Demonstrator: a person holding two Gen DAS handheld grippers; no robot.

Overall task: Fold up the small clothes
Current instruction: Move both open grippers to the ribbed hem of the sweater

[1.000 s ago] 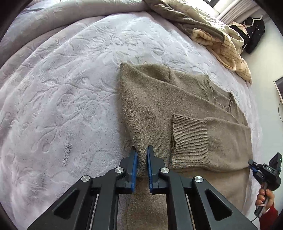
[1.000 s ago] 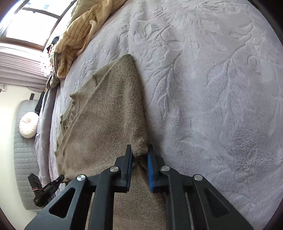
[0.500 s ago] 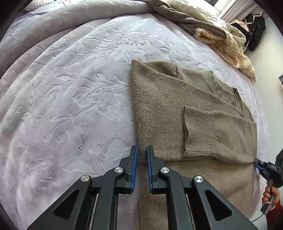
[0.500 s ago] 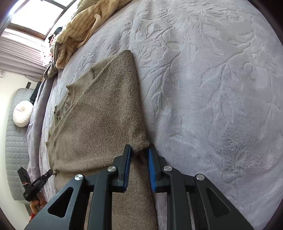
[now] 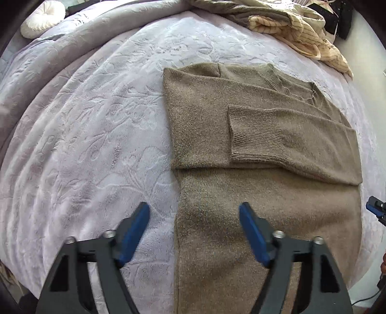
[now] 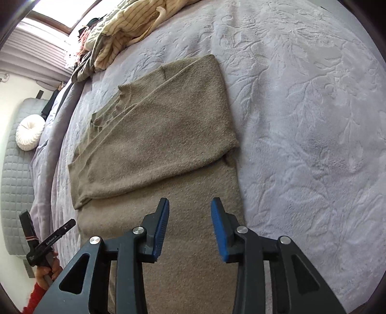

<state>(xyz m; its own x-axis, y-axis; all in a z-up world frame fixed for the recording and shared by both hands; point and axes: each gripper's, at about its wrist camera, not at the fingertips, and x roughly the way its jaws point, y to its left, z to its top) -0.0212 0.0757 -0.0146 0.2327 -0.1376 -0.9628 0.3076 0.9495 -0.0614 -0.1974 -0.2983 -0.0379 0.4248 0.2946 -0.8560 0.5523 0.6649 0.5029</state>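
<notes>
A brown knit sweater (image 5: 241, 135) lies flat on the lilac bedspread (image 5: 84, 125), both sleeves folded across its chest, a ribbed cuff (image 5: 253, 132) on top. It also shows in the right wrist view (image 6: 164, 135). My left gripper (image 5: 194, 212) is open and empty, raised above the sweater's lower left edge. My right gripper (image 6: 189, 205) is open and empty, above the sweater's lower body near its right edge. The right gripper's tip (image 5: 376, 209) shows at the left wrist view's right edge; the left gripper (image 6: 48, 241) shows at the lower left of the right wrist view.
A heap of cream striped cloth (image 5: 301, 31) lies at the far end of the bed, also in the right wrist view (image 6: 125, 26). A round white cushion (image 5: 43, 18) sits at the far left corner. The bed's edge runs along the right (image 5: 369, 241).
Both grippers were shut on the sweater's folded side edges; they have let go, opened wide and pulled back and up. The folded sleeves now lie flat on the sweater.
</notes>
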